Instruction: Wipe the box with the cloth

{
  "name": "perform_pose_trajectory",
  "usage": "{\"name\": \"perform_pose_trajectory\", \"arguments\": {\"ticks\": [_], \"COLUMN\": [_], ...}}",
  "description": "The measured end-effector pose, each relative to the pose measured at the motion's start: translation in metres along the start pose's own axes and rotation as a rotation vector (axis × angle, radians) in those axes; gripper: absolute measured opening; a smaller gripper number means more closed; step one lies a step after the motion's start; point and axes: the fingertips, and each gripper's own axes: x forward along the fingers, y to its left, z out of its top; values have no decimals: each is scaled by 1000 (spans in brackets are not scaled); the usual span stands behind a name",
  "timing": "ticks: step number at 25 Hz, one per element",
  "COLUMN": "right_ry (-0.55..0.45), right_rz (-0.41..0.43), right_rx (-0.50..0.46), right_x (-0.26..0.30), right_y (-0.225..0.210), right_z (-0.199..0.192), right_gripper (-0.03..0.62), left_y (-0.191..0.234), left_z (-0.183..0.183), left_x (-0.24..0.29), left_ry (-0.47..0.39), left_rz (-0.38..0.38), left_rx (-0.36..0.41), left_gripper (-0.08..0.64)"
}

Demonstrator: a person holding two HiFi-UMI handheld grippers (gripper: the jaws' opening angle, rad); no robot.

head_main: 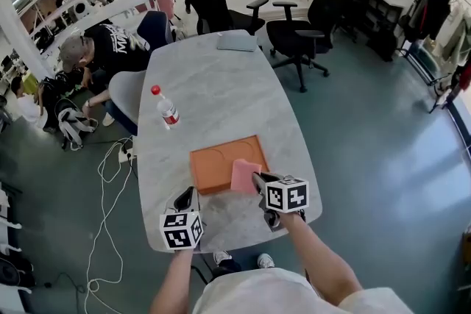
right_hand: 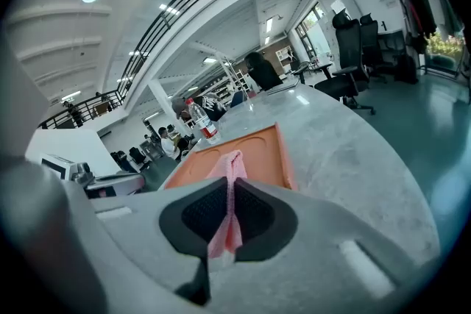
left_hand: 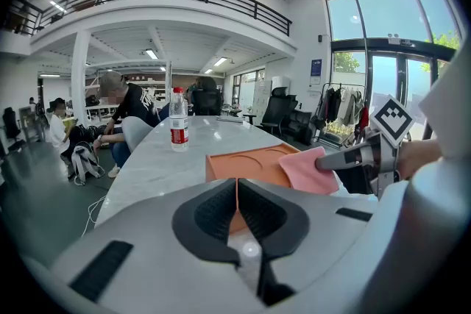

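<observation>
An orange flat box (head_main: 221, 162) lies on the marble table (head_main: 221, 99), near its front end. My right gripper (head_main: 257, 182) is shut on a pink cloth (head_main: 244, 176), which hangs over the box's front right corner. In the right gripper view the cloth (right_hand: 229, 180) runs between the closed jaws, with the box (right_hand: 254, 157) just beyond. My left gripper (head_main: 185, 198) hovers left of the box's front edge, jaws shut with nothing between them. The left gripper view shows the box (left_hand: 254, 164), the cloth (left_hand: 309, 169) and the right gripper (left_hand: 324, 163) to its right.
A plastic water bottle (head_main: 166, 108) with a red cap stands on the table beyond the box. A laptop (head_main: 237, 43) lies at the far end. Office chairs (head_main: 298, 33) ring the table, and a person (head_main: 103, 48) bends down at the left.
</observation>
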Motion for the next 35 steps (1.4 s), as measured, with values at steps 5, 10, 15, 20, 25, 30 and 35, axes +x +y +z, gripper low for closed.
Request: {"name": "perform_pose_trajectory", "arguments": {"ticks": [5, 10, 15, 20, 25, 30, 35], "right_ry": [-19, -35, -49, -51, -78, -85, -60], "right_rz": [-23, -46, -51, -18, 83, 177, 269], "right_rx": [7, 11, 11, 13, -10, -88, -143], "right_x": [-13, -26, -29, -37, -38, -35, -23], "right_y": [-18, -33, -40, -27, 10, 49, 85], "right_z": [5, 10, 14, 14, 21, 24, 12], "right_gripper": [15, 15, 14, 15, 14, 15, 15], "left_y": [-4, -8, -8, -10, -4, 1, 11], "left_z": [-3, -6, -10, -12, -16, -22, -25], "left_x": [-3, -8, -11, -18, -24, -27, -36], "left_ry": [4, 6, 6, 4, 0, 0, -1], "left_rz": [8, 18, 28, 34, 49, 63, 86], "left_rx": [-3, -5, -11, -16, -26, -35, -46], "left_gripper": [17, 17, 17, 17, 17, 17, 17]}}
